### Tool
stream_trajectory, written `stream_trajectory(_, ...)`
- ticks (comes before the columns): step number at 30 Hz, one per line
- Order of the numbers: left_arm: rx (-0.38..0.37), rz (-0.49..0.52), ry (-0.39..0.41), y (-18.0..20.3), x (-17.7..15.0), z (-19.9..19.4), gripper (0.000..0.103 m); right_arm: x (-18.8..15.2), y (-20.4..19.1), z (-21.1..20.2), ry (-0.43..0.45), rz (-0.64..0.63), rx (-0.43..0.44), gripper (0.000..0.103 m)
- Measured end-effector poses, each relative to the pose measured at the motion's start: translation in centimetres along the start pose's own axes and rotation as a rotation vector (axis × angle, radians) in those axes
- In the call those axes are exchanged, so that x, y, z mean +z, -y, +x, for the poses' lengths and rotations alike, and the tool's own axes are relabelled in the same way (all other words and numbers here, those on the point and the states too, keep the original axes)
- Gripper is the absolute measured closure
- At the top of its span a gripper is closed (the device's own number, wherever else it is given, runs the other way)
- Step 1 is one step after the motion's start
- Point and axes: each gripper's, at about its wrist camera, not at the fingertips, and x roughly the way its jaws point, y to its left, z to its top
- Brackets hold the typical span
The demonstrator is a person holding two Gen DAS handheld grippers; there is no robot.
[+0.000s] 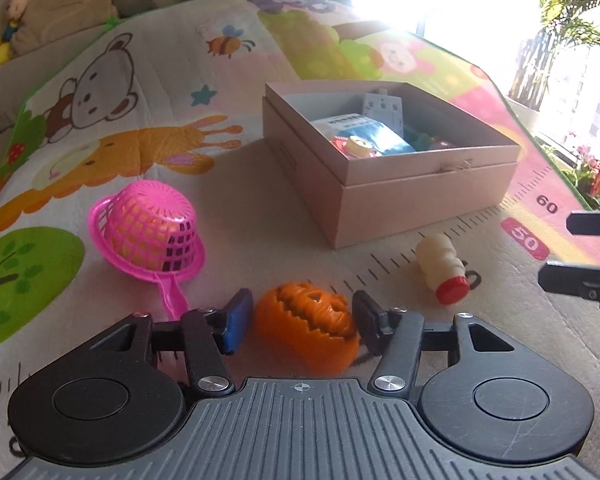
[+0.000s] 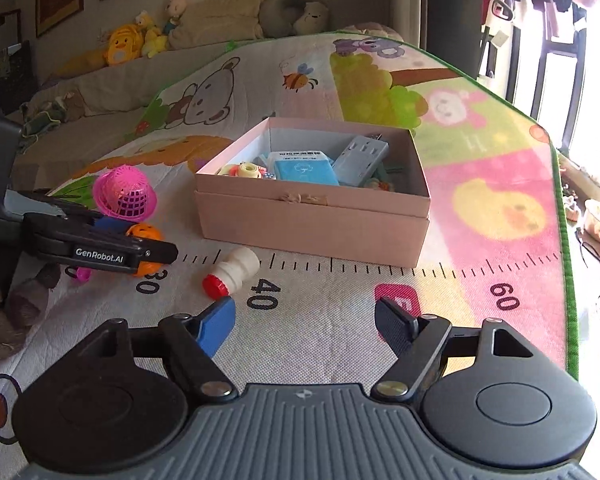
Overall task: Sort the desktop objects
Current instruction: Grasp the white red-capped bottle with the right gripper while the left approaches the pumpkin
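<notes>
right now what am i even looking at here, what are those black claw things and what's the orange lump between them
Each black claw is a hand-held two-finger gripper with a camera looking along its fingers, so you get one picture per hand. In the left view, the left gripper brackets an orange plastic jack-o'-lantern pumpkin lying on the cartoon play mat; its jaws look open, not squeezing. The right gripper is open and empty. Nearby lie an upturned pink plastic mesh strainer, a small white ribbed bottle with red cap, and an open pink cardboard box holding sorted items.
</notes>
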Motion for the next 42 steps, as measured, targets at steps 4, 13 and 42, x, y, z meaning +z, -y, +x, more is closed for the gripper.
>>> stream_trajectory(4,-0.042,0.013,0.000,1.8,-2.0,-2.3,0.042,0.2,-0.1,0.6,-0.006,-0.037,-0.015,0.023)
stream_trajectory(13,-0.001,0.089,0.017,3.2,-4.4,-4.4,0.013,1.1,-2.0,4.8,-0.090,-0.076,-0.051,0.023)
stream_trajectory(42,-0.058,0.059,0.005,2.5,-4.5,-4.4,0.004,3.5,-4.5,7.3,-0.184,-0.011,0.137,0.060)
